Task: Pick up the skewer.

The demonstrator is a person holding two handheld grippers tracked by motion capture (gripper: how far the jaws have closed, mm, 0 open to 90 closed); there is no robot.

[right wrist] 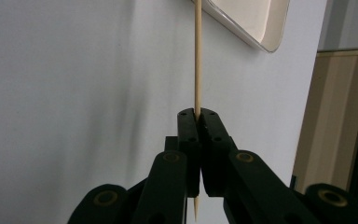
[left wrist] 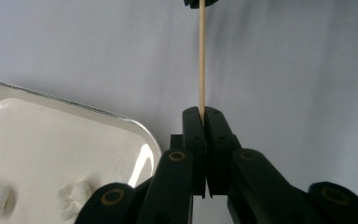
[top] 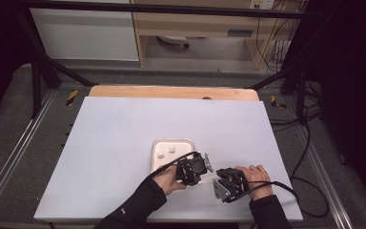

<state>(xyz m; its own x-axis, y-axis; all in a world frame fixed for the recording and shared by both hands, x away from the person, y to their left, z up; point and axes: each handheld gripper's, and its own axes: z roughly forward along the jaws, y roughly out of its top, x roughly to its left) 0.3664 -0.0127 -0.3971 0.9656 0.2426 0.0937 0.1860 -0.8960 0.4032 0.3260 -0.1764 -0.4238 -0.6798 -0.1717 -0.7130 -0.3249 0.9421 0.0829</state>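
Both claws clamp one thin wooden skewer [left wrist: 202, 60] — left claw [left wrist: 202, 112] pinched tight on one end, right claw [right wrist: 196, 113] pinched tight on the other, its pointed tip poking out behind the jaws. The skewer spans the gap between them, just off the near right corner of the white tray [top: 172, 141] on the desk [top: 124, 124]. Two white lumps [left wrist: 72, 198] lie in the tray.
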